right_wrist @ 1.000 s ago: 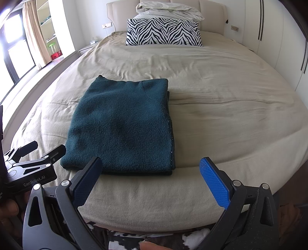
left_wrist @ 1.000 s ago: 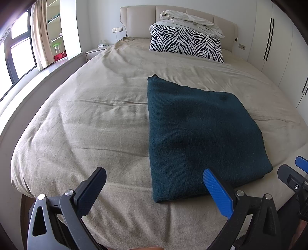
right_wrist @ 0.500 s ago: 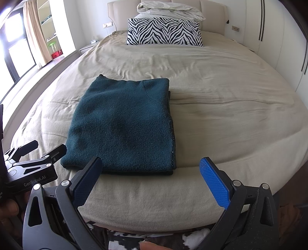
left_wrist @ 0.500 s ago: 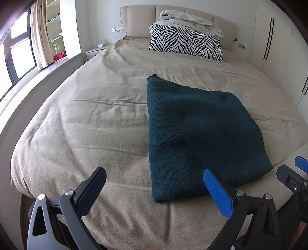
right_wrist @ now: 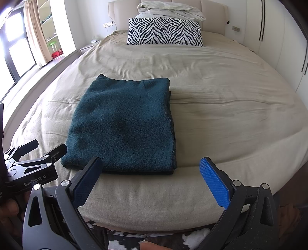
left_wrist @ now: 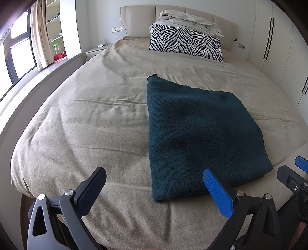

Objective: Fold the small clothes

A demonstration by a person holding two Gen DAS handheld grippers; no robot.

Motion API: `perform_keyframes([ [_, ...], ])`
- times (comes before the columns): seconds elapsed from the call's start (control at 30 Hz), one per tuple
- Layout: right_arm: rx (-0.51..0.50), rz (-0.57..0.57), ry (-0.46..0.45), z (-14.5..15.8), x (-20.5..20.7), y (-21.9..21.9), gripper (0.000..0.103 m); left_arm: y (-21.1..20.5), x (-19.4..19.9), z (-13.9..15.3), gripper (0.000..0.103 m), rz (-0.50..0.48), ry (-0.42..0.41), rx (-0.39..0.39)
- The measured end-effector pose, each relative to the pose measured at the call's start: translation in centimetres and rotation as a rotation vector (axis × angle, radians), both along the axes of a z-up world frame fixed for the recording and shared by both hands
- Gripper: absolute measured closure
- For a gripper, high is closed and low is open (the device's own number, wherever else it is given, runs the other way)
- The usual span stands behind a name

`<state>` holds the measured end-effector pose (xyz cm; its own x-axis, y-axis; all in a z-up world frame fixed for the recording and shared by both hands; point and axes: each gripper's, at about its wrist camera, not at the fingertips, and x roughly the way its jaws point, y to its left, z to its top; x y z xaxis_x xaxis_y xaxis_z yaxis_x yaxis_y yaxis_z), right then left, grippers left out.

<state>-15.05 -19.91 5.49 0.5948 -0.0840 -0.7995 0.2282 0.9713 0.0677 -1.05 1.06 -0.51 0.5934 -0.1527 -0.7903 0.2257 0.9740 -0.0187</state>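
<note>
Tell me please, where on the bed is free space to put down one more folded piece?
The bed cover is bare right of the green sweater, up to the wardrobe side. It is also bare left of the sweater, toward the window, and between it and the zebra pillow. Only the head end is crowded: pillow with a crumpled sheet on top.

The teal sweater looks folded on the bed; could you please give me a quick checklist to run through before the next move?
1. Left claw open, empty: ok.
2. Right claw open, empty: ok.
3. Teal sweater lies flat on the bed: ok.
4. Edges aligned: not ok, a lower layer peeks out along its right side.
5. Both claws apart from the sweater: ok.
6. Layers underneath smooth: cannot tell.
</note>
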Motion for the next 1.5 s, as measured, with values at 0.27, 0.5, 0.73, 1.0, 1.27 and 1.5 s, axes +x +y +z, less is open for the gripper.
perform_keyframes([
  [0.27, 0.001, 0.0, 0.001, 0.01, 0.01, -0.08, 0.0, -0.01, 0.01, 0.03, 0.0, 0.0, 0.0, 0.0],
  [0.5, 0.001, 0.001, 0.001, 0.01, -0.01, -0.12, 0.0, 0.09, -0.09, -0.39, 0.0, 0.0, 0.003, 0.001],
  [0.73, 0.001, 0.004, 0.002, -0.13, -0.09, -0.32, 0.0, 0.11, -0.08, -0.4, 0.0, -0.001, 0.003, 0.001],
  [1.0, 0.002, 0.004, 0.002, -0.13, -0.11, -0.38, 0.0, 0.15, -0.1, -0.54, 0.0, -0.001, 0.005, 0.001],
  [1.27, 0.003, 0.004, 0.006, -0.4, -0.23, -0.49, 0.0, 0.19, -0.19, -0.78, 0.0, -0.002, 0.008, 0.001],
  [1.5, 0.006, 0.0, 0.007, -0.6, -0.44, -0.55, 0.0, 0.19, -0.15, -0.88, 0.0, -0.004, 0.009, 0.003],
])
